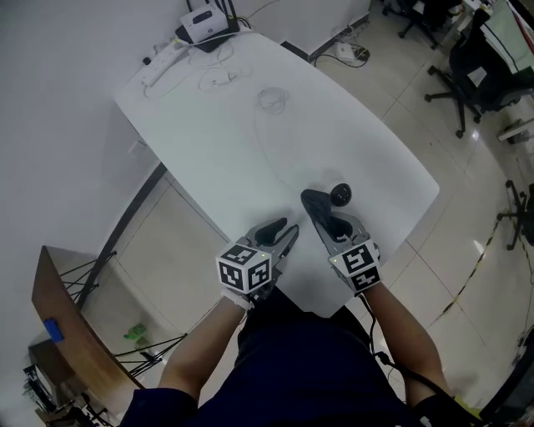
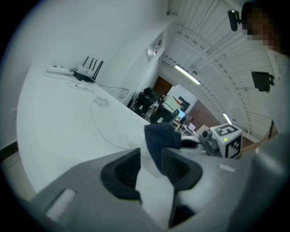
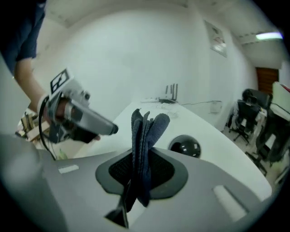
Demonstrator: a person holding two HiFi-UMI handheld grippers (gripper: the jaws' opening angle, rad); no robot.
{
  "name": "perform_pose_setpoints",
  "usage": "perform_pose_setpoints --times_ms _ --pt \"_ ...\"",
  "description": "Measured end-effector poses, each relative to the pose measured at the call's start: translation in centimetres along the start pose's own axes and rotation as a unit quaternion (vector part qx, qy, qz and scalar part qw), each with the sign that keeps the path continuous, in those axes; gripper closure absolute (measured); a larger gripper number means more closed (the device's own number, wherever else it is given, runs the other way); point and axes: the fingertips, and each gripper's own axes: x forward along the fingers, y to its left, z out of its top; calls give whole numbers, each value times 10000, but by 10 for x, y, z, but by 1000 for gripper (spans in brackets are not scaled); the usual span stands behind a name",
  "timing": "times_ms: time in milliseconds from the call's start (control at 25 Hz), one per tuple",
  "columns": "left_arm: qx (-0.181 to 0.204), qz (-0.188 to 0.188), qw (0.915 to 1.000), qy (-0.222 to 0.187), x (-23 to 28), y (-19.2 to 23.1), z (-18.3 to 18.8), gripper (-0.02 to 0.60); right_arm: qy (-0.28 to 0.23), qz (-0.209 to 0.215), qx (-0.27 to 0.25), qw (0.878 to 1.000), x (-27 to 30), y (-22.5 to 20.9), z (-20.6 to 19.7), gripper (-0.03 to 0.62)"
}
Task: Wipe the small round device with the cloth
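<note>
R hand-held gripper point(image 3: 141, 161) is clamped on the cloth point(image 3: 144, 131). It's dark blue and folded, standing up between the pads w/ its top poking out past the tips. The small round device point(image 3: 184, 147) is a glossy black dome sitting on the white worktop point(image 3: 204, 127) just ahead of that gripper and a touch to the right of the cloth, w/ a sliver of worktop showing between them in the right gripper view. Head view agrees: device point(image 1: 340, 194) is just off the R tips, cloth point(image 1: 314, 201) right beside it.

L hand-held gripper point(image 1: 282, 232) sits just left of the R one, close to the near edge of the worktop. Its jaws are spread w/ nothing pinched, and bare white worktop shows through the gap in the left gripper view. The end of the cloth shows just past its right-hand pad there; can't tell if it touches. Router point(image 1: 204, 25) & cables are at the far end, well apart from both grippers.
</note>
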Motion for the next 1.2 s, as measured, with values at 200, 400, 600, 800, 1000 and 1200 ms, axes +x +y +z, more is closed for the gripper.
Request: perform_pose_setpoints --times_ms 200,400,600,800,1000,1200 --pt "12 -67 10000 26 -6 -9 -5 443 -830 -1017 719 9887 -48 -62 48 520" --pt "15 -91 9999 -66 -14 -16 -5 445 -290 -1706 -446 9839 -40 -83 65 520" --pt "-74 -38 9999 -136 -24 -9 -5 448 289 -1776 -1081 9777 -21 -65 66 519" --pt "-186 55 9997 -145 -28 1 -10 449 570 -1812 -1987 9615 -4 -40 62 519" --pt "-253 75 9996 -65 -28 7 -14 449 753 -1817 -2700 9426 12 -14 48 519" --pt "-283 38 9995 104 -27 13 -16 462 920 -1830 -3011 9313 32 2 32 519"
